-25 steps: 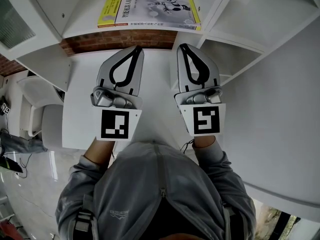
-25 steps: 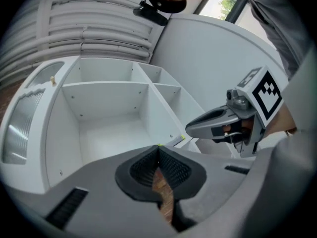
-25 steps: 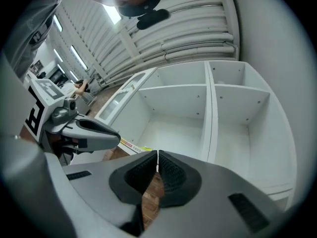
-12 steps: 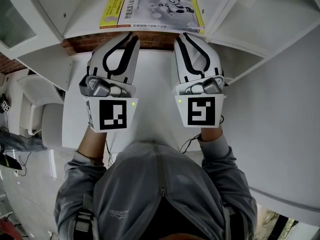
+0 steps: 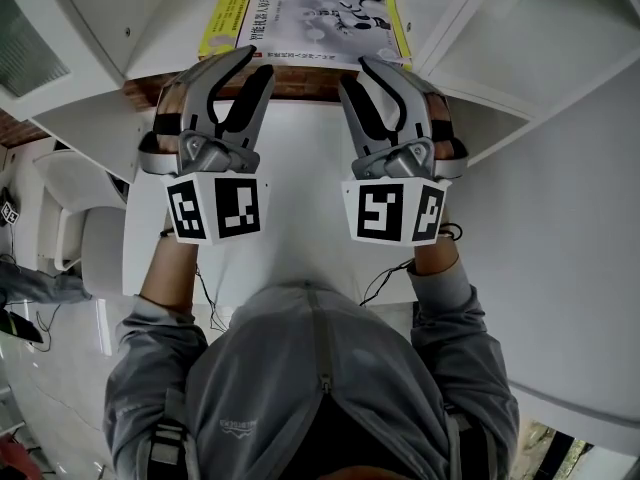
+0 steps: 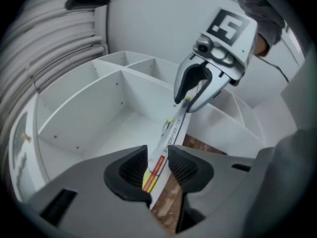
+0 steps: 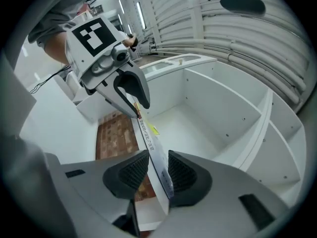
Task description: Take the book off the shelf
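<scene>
A thin book with a white cover and yellow spine lies flat on a white shelf board at the top of the head view. Both grippers reach its near edge. My left gripper straddles the edge near the yellow spine, and its jaws are opening. The left gripper view shows the book between the left gripper's ribbed pads, which do not clamp it. My right gripper straddles the edge further right, jaws also opening. There the book runs between the right gripper's pads with gaps.
White shelf compartments surround the book on both sides. A brick-patterned strip shows under the shelf board, above a white table top. A white chair stands at the left. Each gripper view shows the other gripper at the book's far part.
Both grippers moved forward from the table to the book's near edge. Their jaws, shut before, now stand apart around that edge.
</scene>
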Demonstrator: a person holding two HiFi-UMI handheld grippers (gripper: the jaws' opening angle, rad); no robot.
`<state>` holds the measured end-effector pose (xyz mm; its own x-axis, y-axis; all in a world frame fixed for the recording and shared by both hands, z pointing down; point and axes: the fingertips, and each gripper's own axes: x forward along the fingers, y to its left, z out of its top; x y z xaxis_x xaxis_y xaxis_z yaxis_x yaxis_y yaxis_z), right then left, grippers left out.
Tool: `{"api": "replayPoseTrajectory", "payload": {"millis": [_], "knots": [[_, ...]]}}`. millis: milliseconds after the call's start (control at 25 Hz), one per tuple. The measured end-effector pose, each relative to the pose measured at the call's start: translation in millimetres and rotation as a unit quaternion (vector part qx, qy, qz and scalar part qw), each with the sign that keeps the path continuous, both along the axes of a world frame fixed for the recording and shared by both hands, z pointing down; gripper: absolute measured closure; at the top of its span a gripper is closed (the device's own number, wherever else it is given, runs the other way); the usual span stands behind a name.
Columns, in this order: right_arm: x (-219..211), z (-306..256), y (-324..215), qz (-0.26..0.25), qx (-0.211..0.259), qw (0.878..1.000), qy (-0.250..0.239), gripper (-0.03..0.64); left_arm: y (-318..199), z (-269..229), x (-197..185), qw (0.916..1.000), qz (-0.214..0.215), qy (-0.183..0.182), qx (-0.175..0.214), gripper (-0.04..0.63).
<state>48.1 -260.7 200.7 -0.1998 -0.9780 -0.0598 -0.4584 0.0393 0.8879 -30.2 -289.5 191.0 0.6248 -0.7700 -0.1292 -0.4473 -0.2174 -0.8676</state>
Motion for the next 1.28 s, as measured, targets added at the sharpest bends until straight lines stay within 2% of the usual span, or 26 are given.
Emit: {"api": "replayPoseTrajectory", "payload": {"millis": [120, 280, 520, 680, 800, 920, 1280], "knots": [[1.7, 1.3, -6.4, 0.013, -0.002, 1.000, 0.021, 0.485, -7.8, 3.1, 1.3, 0.9971, -0.033, -0.061, 0.033, 0.463], [4.9, 1.3, -13.1, 0.028, -0.010, 0.999, 0.039, 0.485, -16.4, 8.4, 4.4, 0.9918, -0.048, -0.116, 0.028, 0.459], [5.1, -2.5, -15.3, 0.024, -0.015, 0.999, 0.036, 0.483, -20.4, 10.0, 7.3, 0.9877, -0.042, -0.151, 0.000, 0.453], [2.0, -2.6, -13.6, 0.021, -0.014, 0.999, 0.034, 0.483, -20.9, 15.2, 9.9, 0.9814, -0.048, -0.183, -0.029, 0.511], [-0.2, -2.3, -12.4, 0.018, -0.013, 0.999, 0.032, 0.483, -21.2, 15.5, 10.1, 0.9773, -0.061, -0.200, -0.034, 0.522], [-2.1, -2.9, -11.0, 0.016, -0.015, 0.999, 0.035, 0.483, -20.9, 15.8, 9.7, 0.9744, -0.073, -0.212, -0.024, 0.528], [11.1, 9.3, -30.0, 0.028, -0.048, 0.995, 0.088, 0.457, -11.2, 13.8, 16.9, 0.9757, -0.075, -0.205, -0.017, 0.529]]}}
